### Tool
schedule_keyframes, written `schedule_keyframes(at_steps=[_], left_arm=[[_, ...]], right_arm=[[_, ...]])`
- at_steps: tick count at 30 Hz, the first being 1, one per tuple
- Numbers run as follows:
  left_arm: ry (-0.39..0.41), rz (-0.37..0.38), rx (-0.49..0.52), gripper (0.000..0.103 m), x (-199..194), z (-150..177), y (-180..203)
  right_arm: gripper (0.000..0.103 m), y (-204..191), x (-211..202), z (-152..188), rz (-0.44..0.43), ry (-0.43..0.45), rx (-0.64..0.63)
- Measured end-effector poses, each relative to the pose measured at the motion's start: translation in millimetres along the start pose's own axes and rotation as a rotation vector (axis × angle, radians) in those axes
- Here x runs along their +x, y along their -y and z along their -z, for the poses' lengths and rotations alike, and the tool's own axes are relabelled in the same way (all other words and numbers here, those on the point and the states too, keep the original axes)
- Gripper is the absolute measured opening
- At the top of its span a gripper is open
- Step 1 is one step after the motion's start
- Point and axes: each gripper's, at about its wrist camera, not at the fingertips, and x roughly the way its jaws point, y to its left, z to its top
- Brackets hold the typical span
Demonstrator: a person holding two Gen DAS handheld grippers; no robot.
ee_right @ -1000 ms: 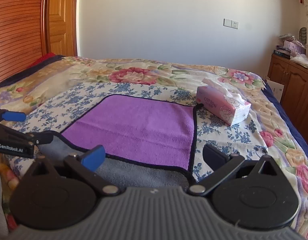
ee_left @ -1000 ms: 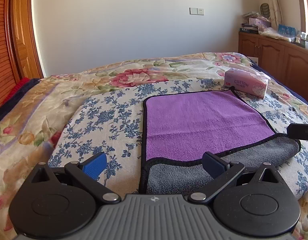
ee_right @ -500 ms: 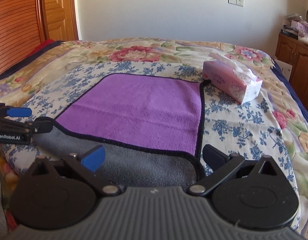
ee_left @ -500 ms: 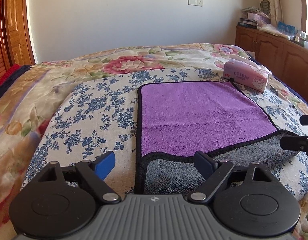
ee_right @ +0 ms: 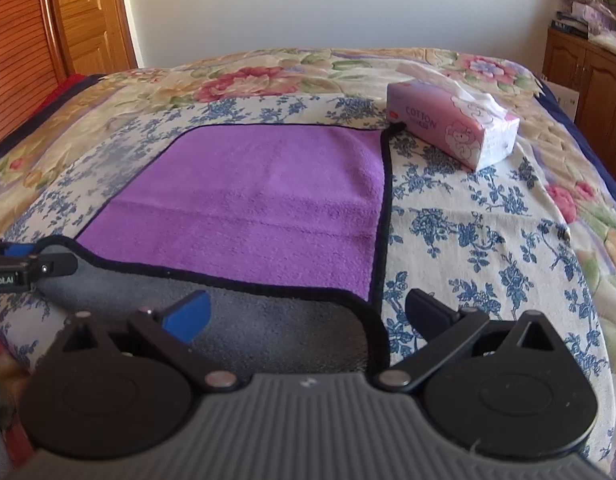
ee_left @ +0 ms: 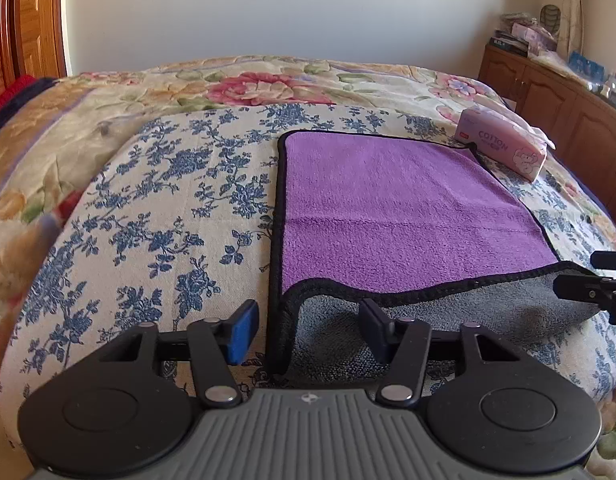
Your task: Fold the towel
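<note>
Two grippers, left (ee_left: 306, 330) closing, right (ee_right: 308, 316) wide, both empty: straddle towel (ee_left: 403, 216) near corners, pinch evenly.

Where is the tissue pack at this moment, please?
In the right wrist view, the tissue pack lies on the bed, upper right, beside the purple towel's far right corner.

Sunlit white wall (ee_left: 248, 12), wooden cabinets (ee_left: 547, 96)
</note>
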Motion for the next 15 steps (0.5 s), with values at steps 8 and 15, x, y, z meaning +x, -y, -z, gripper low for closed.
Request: schedule_keyframes(at_steps=[8, 15], left_arm=[[-0.002, 0.003, -0.001, 0.038, 0.8, -0.3, -0.1], [0.001, 0.003, 0.000, 0.033, -0.6, 0.1, 0.3]], right_arm=[[0.093, 2.2, 5.7, 0.8, -0.046, -0.060, 0.016], [0.085, 3.0, 5.5, 0.6, -0.063, -0.087, 0.032]])
